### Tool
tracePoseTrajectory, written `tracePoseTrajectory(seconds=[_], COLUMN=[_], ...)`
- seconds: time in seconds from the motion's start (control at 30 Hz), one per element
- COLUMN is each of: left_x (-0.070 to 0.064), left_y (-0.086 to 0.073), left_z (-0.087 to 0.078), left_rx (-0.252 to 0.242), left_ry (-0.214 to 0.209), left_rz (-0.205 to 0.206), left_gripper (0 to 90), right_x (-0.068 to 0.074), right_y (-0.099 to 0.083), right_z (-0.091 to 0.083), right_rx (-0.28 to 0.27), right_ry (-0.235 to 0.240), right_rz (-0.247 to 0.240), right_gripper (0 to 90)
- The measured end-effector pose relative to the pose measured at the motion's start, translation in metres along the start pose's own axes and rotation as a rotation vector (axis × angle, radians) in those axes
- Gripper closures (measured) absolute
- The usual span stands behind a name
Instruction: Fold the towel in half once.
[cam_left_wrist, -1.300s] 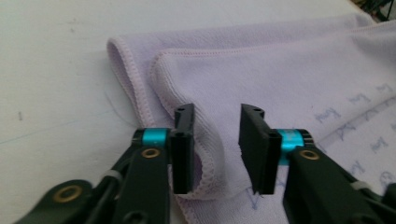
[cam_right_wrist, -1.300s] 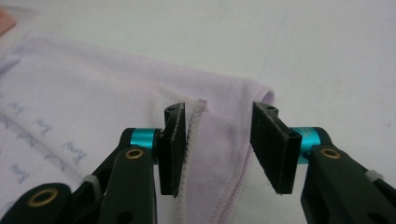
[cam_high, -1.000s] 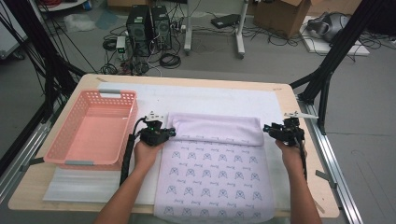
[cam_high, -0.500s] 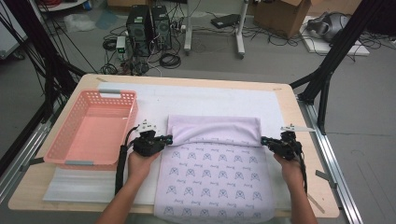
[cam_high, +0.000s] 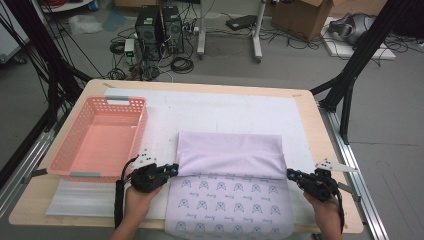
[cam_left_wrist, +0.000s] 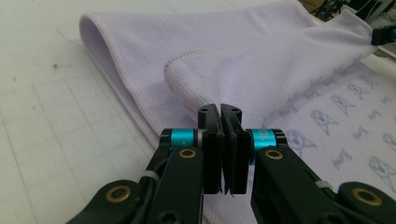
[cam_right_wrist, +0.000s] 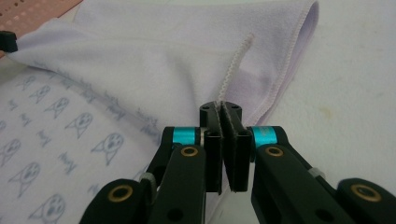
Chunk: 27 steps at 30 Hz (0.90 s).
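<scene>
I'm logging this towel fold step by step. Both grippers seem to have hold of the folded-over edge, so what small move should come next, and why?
Probably draw both corners further toward the person. The left gripper and right gripper are each shut on a corner of the lilac towel, and its flap covers only the far half; the printed near half is uncovered.

Soft matt lilac cloth towel (cam_high: 230, 155), stitched hem; pink perforated plastic basket (cam_high: 100, 137); pale wood table (cam_high: 310, 107).

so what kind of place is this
Probably a robotics data-collection lab: black camera-rig struts frame the wooden table, with desktop computer towers and tangled cables on the grey floor.
</scene>
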<state>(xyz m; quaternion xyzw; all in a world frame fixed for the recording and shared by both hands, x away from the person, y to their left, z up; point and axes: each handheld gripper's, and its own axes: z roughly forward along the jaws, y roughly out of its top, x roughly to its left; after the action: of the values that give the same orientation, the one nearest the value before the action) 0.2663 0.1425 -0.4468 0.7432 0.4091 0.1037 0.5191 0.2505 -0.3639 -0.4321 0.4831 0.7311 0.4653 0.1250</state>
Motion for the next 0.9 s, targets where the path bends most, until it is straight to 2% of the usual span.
tracePoseTrajectory(seconds=[0.07, 0.2, 0.53, 0.7, 0.83, 0.9], left_x=[-0.003, -0.012, -0.028, -0.038, -0.044, -0.046], left_y=[-0.007, -0.016, -0.030, -0.038, -0.043, -0.045], left_z=[-0.004, -0.013, -0.041, -0.053, -0.061, -0.064], left_rx=[0.000, -0.008, -0.017, 0.011, 0.029, 0.037], left_ry=[-0.001, -0.004, -0.027, -0.052, -0.064, -0.074], left_rz=[-0.016, -0.029, -0.040, -0.024, -0.011, -0.018], left_gripper=[86.9, 86.9, 86.9, 86.9, 86.6, 86.4], right_x=[0.003, 0.010, 0.029, 0.038, 0.045, 0.048], right_y=[-0.006, -0.015, -0.032, -0.039, -0.047, -0.051], right_z=[-0.005, -0.013, -0.045, -0.056, -0.062, -0.064], right_rx=[0.002, 0.009, -0.012, -0.007, 0.020, 0.036], right_ry=[0.006, 0.011, 0.018, 0.020, 0.019, 0.018], right_rz=[0.011, 0.002, 0.001, 0.002, 0.008, 0.018], right_gripper=[87.8, 87.8, 88.0, 88.2, 88.2, 88.1])
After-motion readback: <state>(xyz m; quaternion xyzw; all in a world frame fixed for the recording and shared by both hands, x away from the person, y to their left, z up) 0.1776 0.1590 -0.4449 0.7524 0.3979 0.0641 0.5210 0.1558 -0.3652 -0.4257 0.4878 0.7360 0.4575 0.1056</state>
